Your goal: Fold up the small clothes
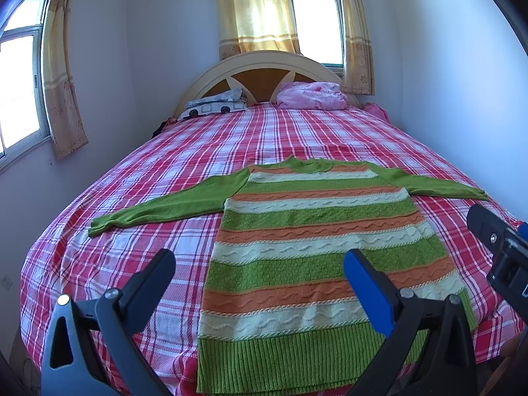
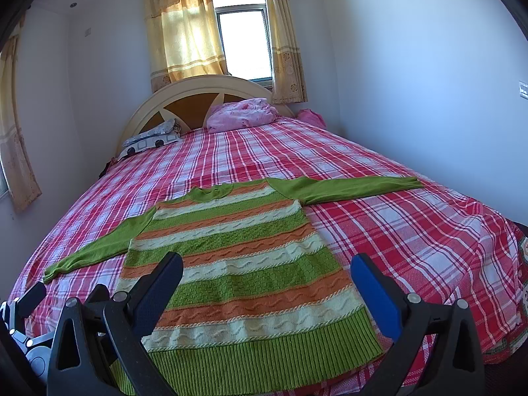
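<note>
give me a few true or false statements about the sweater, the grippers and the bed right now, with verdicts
1. The striped sweater lies flat on the plaid bed with both sleeves spread outward. True.
2. The left gripper is shut on the sweater's hem. False: its fingers stand wide apart above the cloth, holding nothing.
3. The right gripper is open and holds nothing. True.
4. The sweater is already folded in half. False: it is fully laid out, hem nearest the cameras and collar toward the headboard.
5. A pink bundle lies at the head of the bed. True.
6. The sleeves are orange. False: both sleeves are plain green; the orange is in the body stripes.
</note>
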